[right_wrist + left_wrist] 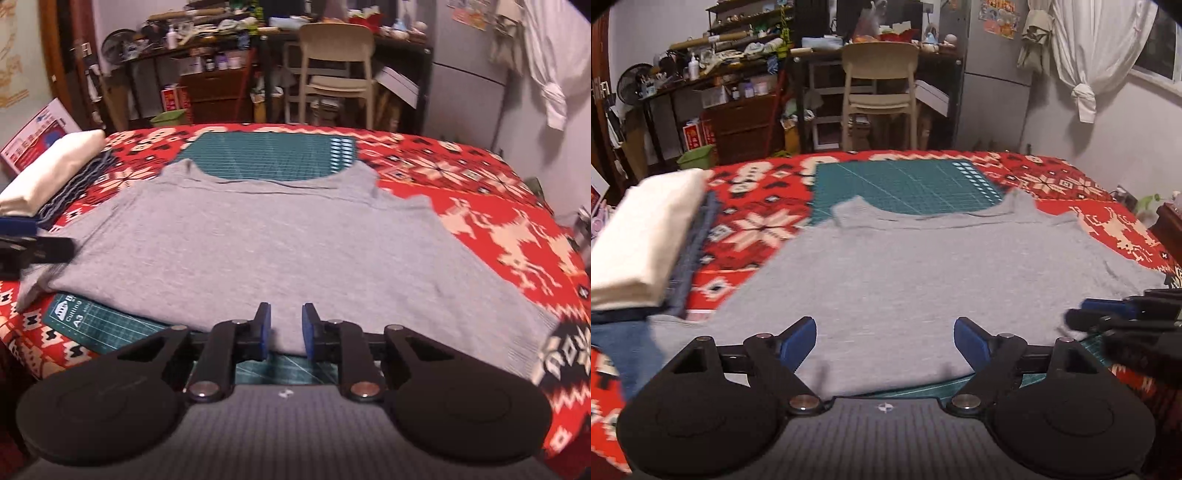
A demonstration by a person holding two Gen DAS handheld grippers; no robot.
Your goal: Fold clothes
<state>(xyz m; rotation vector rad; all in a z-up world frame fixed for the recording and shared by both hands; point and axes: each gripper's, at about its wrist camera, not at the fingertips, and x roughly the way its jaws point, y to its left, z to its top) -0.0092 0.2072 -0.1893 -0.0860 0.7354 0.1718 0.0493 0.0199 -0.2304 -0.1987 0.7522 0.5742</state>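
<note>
**A:** Grey shirt [258, 240] lies flat across the middle of the red blanket [498, 229], collar away from us and resting on the green mat [273, 155]. Spread out like that, it looks ready for a first fold.

**B:** And the near hem?

**A:** It sits over the mat's front edge, just ahead of both tools. That puts the hem within easy reach of either one.

**B:** What's the left gripper [885, 341] doing?

**A:** Its jaws stand wide apart over the near part of the shirt, with nothing pinched; only flat cloth shows between the blue pads [971, 341]. I'd judge it has let go or is lining up for a new bite.

**B:** The right gripper [287, 326]?

**A:** Its jaws are nearly together, a narrow gap showing between them, right at the hem. The cloth edge looks to lie below the tips rather than clamped, so I read it as not holding anything, though blur makes that less than certain.

**B:** That pile on the left?

**A:** A folded cream piece [646, 240] atop something denim [694, 251], set well off to the side. Probably finished items, kept clear of the working area.

**B:** So where are we?

**A:** Early on this shirt, I'd say: no fold visible yet.
</note>
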